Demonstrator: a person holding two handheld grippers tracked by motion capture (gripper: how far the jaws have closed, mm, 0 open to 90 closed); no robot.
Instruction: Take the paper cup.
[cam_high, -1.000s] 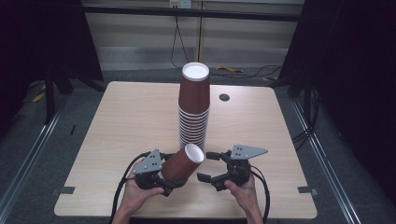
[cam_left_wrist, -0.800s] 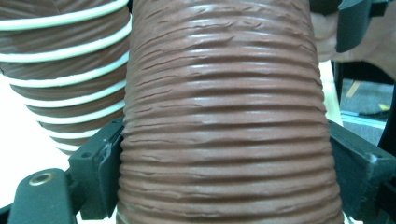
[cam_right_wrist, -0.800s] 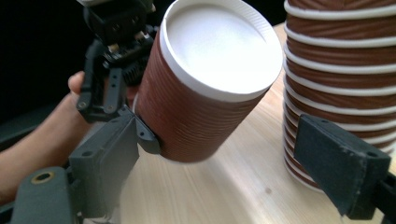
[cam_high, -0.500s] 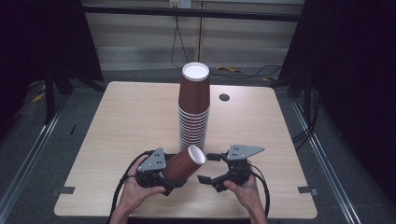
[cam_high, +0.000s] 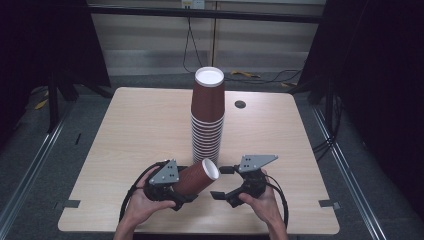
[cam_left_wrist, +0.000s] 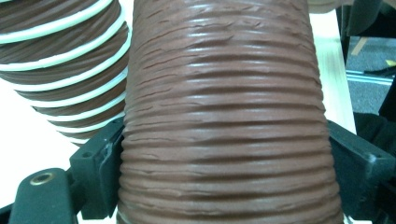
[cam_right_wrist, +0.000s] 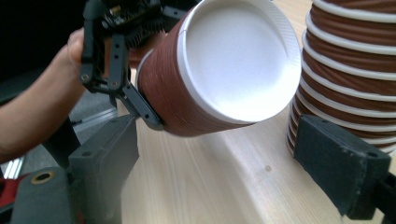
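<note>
Pale wooden table (cam_high: 125, 150) carries an upside-down stack of brown cups (cam_high: 207, 120). Near its front edge, left gripper (cam_high: 175, 192) clamps one empty brown cup (cam_high: 195, 177) sideways; right gripper (cam_high: 223, 182) gapes unladen beside it.

The support is a rectangular table (cam_high: 125, 150) with a light wood-grain top and rounded corners, seen whole in the high view. Its surface appears clean and unmarked apart from a small dark round fitting (cam_high: 240, 104) set into the top near the far edge, right of centre. One item stands directly on the table: a tall stack of brown ribbed paper cups (cam_high: 207, 120), upside down, white rims showing as bands down the lower half and a white base facing up at the top. The stack stands upright, roughly central across the width. The table itself stands on a grey floor (cam_high: 30, 165).
</note>
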